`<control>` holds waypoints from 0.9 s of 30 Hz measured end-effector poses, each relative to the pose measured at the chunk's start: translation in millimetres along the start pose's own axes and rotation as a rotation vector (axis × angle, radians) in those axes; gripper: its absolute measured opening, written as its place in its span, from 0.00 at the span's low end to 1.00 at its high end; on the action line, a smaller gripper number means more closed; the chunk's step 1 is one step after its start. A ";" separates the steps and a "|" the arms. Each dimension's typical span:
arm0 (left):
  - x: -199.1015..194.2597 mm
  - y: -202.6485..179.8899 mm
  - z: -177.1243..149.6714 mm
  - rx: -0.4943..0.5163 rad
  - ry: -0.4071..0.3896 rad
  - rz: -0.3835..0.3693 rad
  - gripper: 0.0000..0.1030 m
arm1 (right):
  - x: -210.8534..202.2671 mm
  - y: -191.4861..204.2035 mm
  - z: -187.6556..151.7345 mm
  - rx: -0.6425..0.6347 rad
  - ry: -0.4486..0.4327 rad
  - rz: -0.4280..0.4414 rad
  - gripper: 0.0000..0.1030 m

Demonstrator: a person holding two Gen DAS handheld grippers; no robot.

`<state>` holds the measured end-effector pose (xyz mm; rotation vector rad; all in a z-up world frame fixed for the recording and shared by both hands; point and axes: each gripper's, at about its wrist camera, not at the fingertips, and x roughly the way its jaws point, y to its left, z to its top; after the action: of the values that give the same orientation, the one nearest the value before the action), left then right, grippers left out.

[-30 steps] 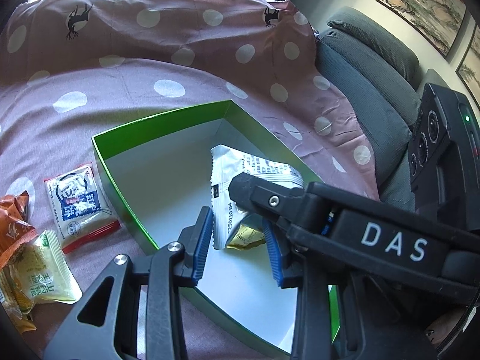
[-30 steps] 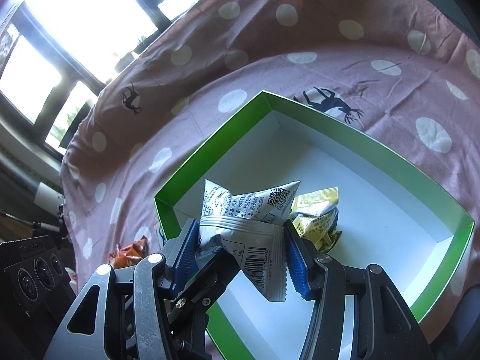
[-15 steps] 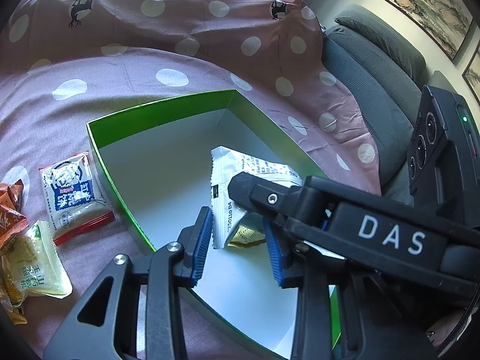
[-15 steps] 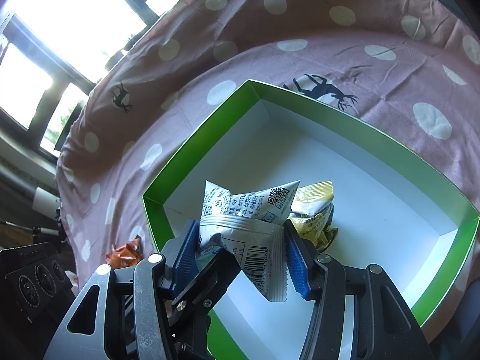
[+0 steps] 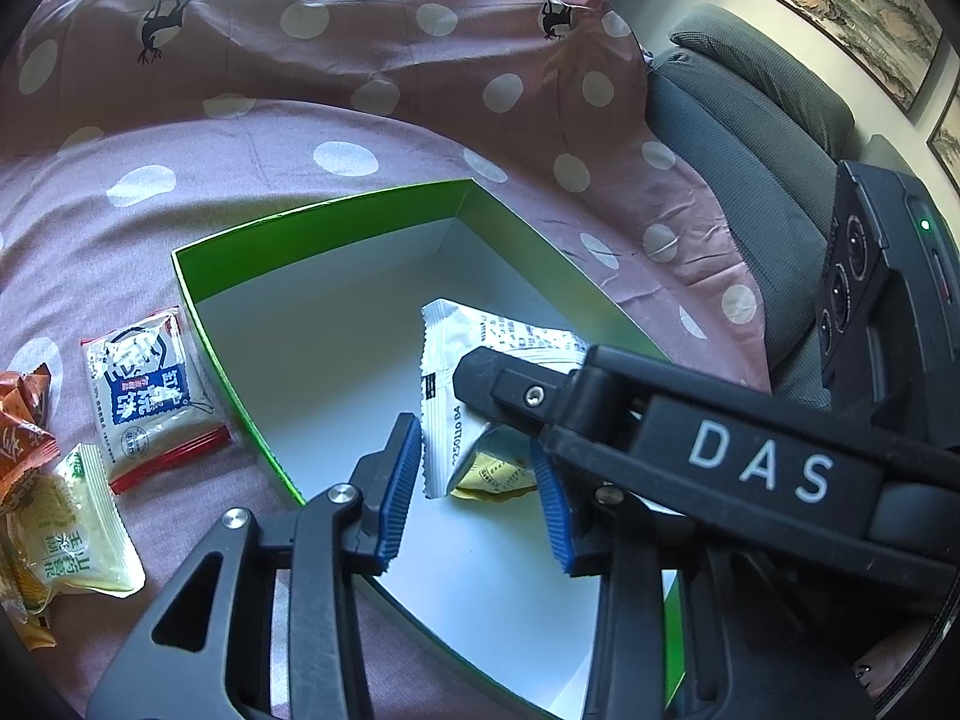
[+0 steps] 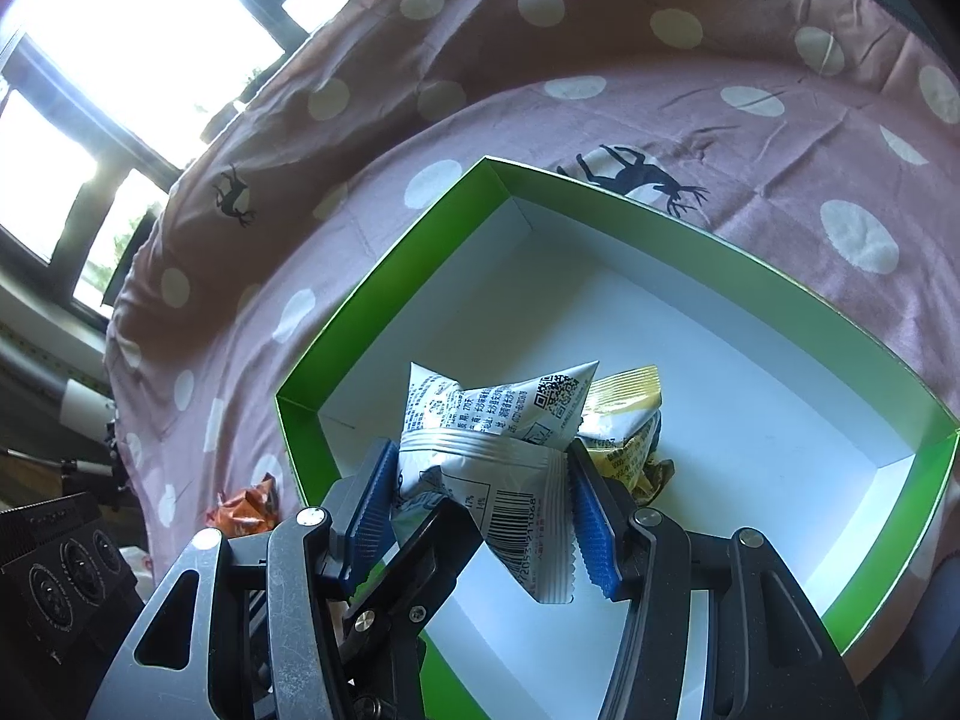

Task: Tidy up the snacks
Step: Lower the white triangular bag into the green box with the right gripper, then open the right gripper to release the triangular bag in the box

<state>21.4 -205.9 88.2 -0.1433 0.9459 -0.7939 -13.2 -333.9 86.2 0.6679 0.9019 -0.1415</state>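
A green box (image 5: 324,210) with a white floor lies on the pink dotted cloth (image 5: 240,138). My right gripper (image 6: 480,456) is shut on a white printed snack packet (image 6: 498,414), held low over the box (image 6: 690,222). Beside it on the box floor lies a yellow packet (image 6: 630,438). My left gripper (image 5: 474,450) hovers over the near side of the box with its jaws opening. The white packet (image 5: 456,372) and the yellow packet (image 5: 495,474) show between its blue pads, which press on neither. The right gripper's black arm crosses over its right finger.
Left of the box, loose on the cloth, lie a blue-and-white packet (image 5: 147,390), a pale yellow-green packet (image 5: 72,534) and an orange packet (image 5: 21,420). A grey sofa back (image 5: 750,138) rises to the right. Bright windows stand behind.
The left gripper's pads stand slightly wider apart than before. The right gripper keeps the white packet in the same spot over the box.
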 end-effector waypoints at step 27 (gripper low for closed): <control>-10.3 -3.3 -0.5 0.003 -0.025 -0.009 0.53 | -11.1 -5.4 1.7 0.031 -0.056 0.001 0.56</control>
<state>15.9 -201.3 96.3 -0.1545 0.9209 -0.8008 -21.0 -341.0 92.8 0.6902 0.8466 -0.1730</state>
